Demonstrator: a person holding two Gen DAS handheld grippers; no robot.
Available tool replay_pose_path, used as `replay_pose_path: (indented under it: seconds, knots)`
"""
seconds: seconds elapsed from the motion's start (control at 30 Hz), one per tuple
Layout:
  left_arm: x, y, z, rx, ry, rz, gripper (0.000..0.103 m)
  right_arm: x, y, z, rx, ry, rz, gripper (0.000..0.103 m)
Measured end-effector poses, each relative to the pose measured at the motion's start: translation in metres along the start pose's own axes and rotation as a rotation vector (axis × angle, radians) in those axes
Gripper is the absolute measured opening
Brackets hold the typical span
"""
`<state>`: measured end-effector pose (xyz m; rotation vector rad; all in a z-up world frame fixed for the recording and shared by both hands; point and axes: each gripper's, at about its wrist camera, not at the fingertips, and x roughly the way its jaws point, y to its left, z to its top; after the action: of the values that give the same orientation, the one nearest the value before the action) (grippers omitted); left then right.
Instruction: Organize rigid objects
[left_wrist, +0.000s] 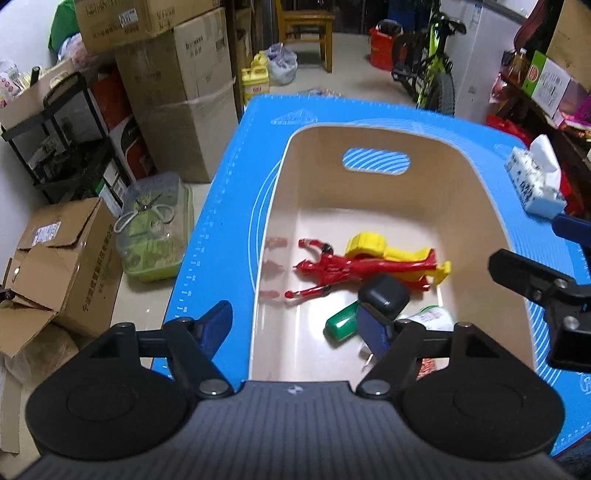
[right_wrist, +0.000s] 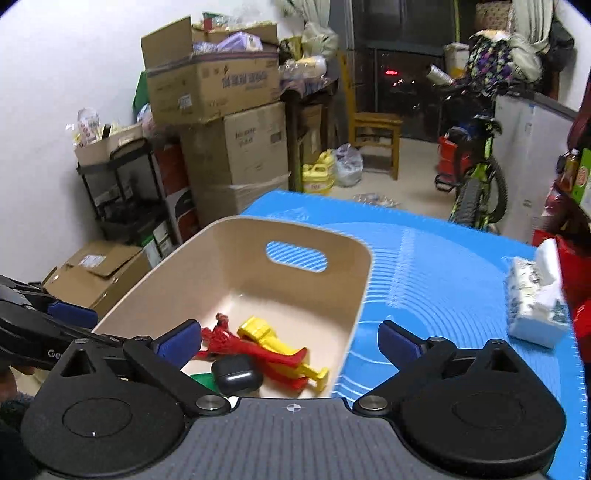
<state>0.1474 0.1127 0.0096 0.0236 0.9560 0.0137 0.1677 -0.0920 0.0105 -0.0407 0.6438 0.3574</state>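
Cardboard boxes (right_wrist: 236, 155) are stacked against the white wall, with a wooden chair (right_wrist: 376, 136) and a green bicycle (right_wrist: 480, 192) further back, so the room looks like storage. Nearer, a blue mat (left_wrist: 221, 206) covers the counter, and on it sits a beige bin (left_wrist: 476, 206) with a handle slot in its far wall.

Down in the bin lie a red figure (left_wrist: 332, 269) stretched flat, a yellow toy (left_wrist: 384, 251) partly under it, a dark rounded case (left_wrist: 384, 295) on top of both, and a green bottle (left_wrist: 341, 325) at the near end. Part of the bottle is hidden: in the left wrist view a blue pad covers its side, and in the right wrist view only a green sliver shows beside the case. Something white with print lies just beside it, too covered to identify.

Over the bin's near end, the left tool (left_wrist: 295, 328) has its jaws spread apart, nothing between them. The right tool (right_wrist: 290, 343) stands at the bin's right rim, jaws wide and empty, one pad over the bin and the other over the mat. Each tool shows only partly in the other's view, cut by the frame edge.

A tissue pack (right_wrist: 535, 299) rests on the mat's right edge, well apart from the bin.
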Motion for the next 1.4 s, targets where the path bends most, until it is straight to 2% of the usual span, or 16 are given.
replay_pose_path:
  seconds: [0.23,0.5,0.77,1.0,1.4]
  knots:
    - [-0.038,-0.013,0.005,-0.012,-0.083,0.004,0.075,-0.042,-0.007,0.003,0.039,-0.038,-0.053,0.101]
    - [-0.076,-0.029,-0.006,-0.012,-0.150,0.011,0.075,-0.091,-0.011,-0.002,0.056,-0.075,-0.122,0.101]
    - [-0.104,-0.043,-0.028,-0.013,-0.179,0.013,0.075,-0.138,-0.006,-0.021,0.083,-0.089,-0.171,0.101]
    - [-0.117,-0.054,-0.051,-0.017,-0.189,0.003,0.075,-0.171,-0.002,-0.041,0.130,-0.093,-0.179,0.101]
    - [-0.123,-0.069,-0.086,0.008,-0.184,-0.017,0.075,-0.193,-0.005,-0.090,0.169,-0.052,-0.236,0.101]
